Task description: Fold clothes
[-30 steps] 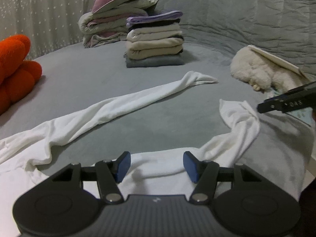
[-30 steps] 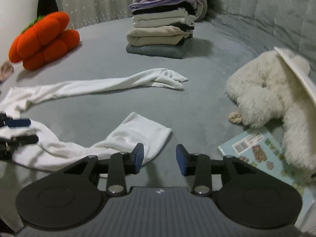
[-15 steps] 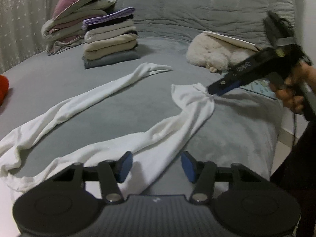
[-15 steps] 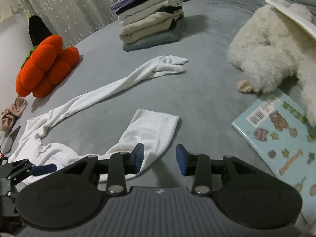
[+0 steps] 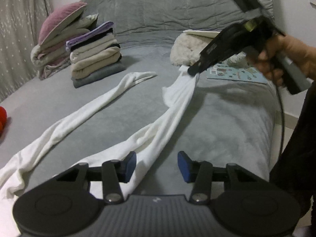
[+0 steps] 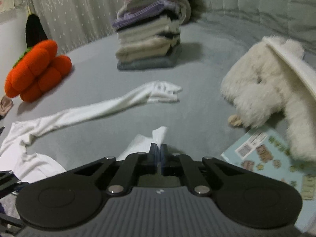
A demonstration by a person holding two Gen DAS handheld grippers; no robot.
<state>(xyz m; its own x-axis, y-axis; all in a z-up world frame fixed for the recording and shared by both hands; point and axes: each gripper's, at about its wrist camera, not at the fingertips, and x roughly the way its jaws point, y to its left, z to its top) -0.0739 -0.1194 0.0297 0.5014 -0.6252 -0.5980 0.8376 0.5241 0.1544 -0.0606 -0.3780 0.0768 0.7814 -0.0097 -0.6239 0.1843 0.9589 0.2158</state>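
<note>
A grey bed [image 5: 118, 102] is carrying everything here. At the far left of the right wrist view an orange plush pumpkin [image 6: 37, 69] is sitting near the curtain. Further right, a stack of folded clothes [image 5: 94, 59] is standing toward the back of the bed, with a pink pillow [image 5: 59, 19] leaning on a bundle just behind it.

A white long-sleeved garment [image 5: 83, 118] is lying stretched across the bed in front of the stack; one sleeve is running flat toward the stack, its cuff ending well short of it. The left gripper [image 5: 157, 164] is hovering low over the garment with its jaws standing partly open; the blue fingers [image 5: 130, 163] are on either side of a band of white cloth, and the pads are not pressing on it.

The other sleeve is rising off the bed toward the right gripper [image 6: 159, 150], whose jaws are squeezed together on the cuff, with a tuft of white cloth sticking out past the tips. A hand [image 5: 284, 59] is gripping its handle.

At the right, a fluffy white plush toy [image 6: 262, 96] is resting on the bed, with a light blue booklet [image 6: 272, 158] lying partly under it
</note>
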